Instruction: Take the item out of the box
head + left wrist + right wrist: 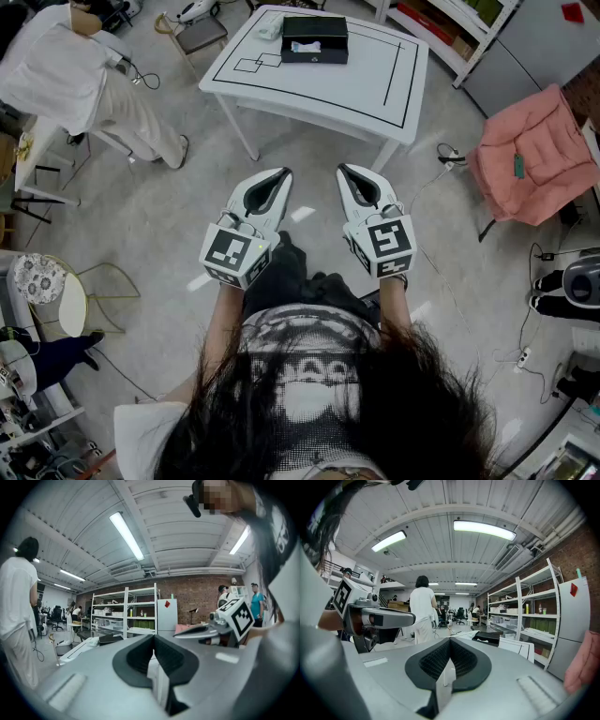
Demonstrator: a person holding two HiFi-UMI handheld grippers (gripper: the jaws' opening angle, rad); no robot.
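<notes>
The grey floor is smooth and glossy, with pale glints of light on it. On it, ahead of the person, stands a white rectangular table on slim white legs, its flat top marked with thin black lines that frame the edge and draw two small squares. To the right of the table a soft pink padded cover is draped in folds over a seat.

The left tool and the right tool are held side by side over the floor, well short of the table, with their tips pointing toward it. Each has a smooth grey-and-white shell with black ribbed pads at the nose and a cube with black-and-white square markers at the back. Both stand closed, pads together, with nothing between them; each tool's own view shows the dark pads meeting in a narrow seam at the left and at the right.

The box lies at the far side of the table, well apart from both tools and roughly in line with the gap between them. It is black, low and rectangular, lying flat. A small pale item shows in it. Just left of the box lies a small whitish object.
</notes>
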